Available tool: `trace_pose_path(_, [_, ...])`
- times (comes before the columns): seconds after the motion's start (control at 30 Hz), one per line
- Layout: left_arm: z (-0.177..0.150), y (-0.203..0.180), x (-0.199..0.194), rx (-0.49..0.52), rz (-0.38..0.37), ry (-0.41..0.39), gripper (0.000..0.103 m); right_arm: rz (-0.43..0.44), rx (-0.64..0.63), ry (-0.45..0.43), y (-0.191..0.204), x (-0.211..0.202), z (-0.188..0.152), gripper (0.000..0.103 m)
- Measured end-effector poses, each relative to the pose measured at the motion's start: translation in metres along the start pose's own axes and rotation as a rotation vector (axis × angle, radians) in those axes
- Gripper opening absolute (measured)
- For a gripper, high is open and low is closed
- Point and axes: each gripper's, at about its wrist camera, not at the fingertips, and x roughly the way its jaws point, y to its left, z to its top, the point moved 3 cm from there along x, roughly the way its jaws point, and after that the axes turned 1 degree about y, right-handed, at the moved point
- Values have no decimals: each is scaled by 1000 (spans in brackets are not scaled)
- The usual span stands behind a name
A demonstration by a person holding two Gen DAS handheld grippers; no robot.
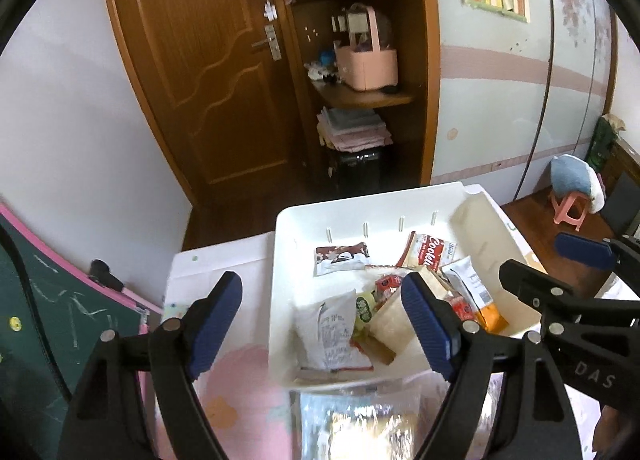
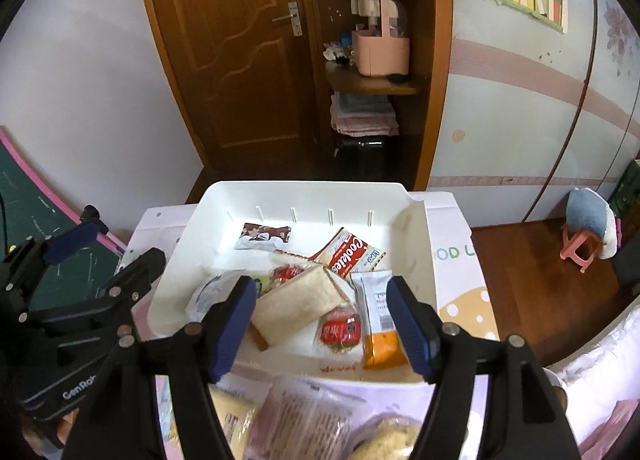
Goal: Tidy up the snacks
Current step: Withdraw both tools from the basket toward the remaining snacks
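While both tools hang over the table with nothing between their pads, the biggest thing in sight is the white bin (image 2: 418,244), standing on the pale tabletop (image 1: 224,260) and filling the middle of both wrist views. Inside it the snacks lie in a loose heap: a tan wedge-shaped sandwich pack (image 2: 294,306) near the centre, a red-and-white Cookies packet (image 2: 348,256) at about one o'clock from it, and a dark brown wrapper (image 2: 264,236) at eleven o'clock by the slotted far wall. A white-and-orange sachet (image 2: 380,324) lies at three o'clock of the sandwich, touching a small red-labelled round pack (image 2: 340,334) at five o'clock. A grey-white pouch (image 1: 330,330) rests at nine o'clock.

Outside the bin, at six o'clock, more clear-wrapped snacks (image 2: 300,420) sit on the table.

Left gripper (image 1: 322,324): jaws spread wide, empty. Right gripper (image 2: 322,326): jaws likewise spread, holding nothing, above the bin's near edge.
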Motion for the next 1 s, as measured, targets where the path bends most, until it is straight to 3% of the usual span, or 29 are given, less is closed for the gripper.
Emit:
trace_pose_path(0.27, [-12, 7, -72, -48, -47, -44, 85, 15, -9, -41, 4, -62, -20, 68])
trace_pose_path(0.7, [-44, -6, -174, -1, -56, -172, 88, 86, -31, -66, 3, -143, -62, 75])
trace_pose_path(1.0, [-68, -13, -212, 3, -91, -202, 90, 10, -44, -147, -2, -169, -86, 75])
